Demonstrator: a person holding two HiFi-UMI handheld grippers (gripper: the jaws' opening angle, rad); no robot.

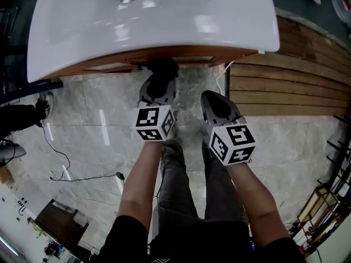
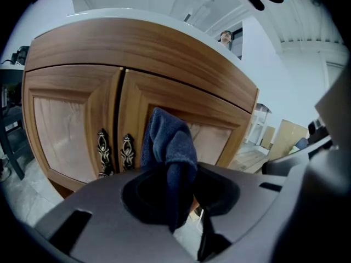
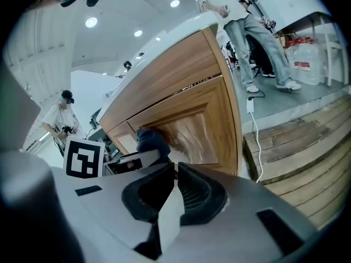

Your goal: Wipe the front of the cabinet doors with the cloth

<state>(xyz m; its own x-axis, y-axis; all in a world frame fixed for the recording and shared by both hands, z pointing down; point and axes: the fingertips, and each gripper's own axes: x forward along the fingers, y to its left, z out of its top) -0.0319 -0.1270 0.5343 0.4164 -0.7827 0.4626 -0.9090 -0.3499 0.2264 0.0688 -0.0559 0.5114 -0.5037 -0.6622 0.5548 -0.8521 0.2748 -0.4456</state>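
Currently left hand-held gripper point(image 2: 174, 189) clamps cloth point(image 2: 167, 141), seemingly touching cabinet door point(image 2: 216, 138); right hand-held gripper point(image 3: 175, 186) closed, empty.

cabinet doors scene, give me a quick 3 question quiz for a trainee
1. True or false: the cloth is held by the right gripper.
2. In the left gripper view, where does the cloth show relative to the two door handles?
A) to their left
B) to their right
C) below them
3. Fill in: the right gripper is ___ (open or shut) and holds nothing.

Key
1. False. The left gripper has it pinched in its fingers.
2. B
3. shut
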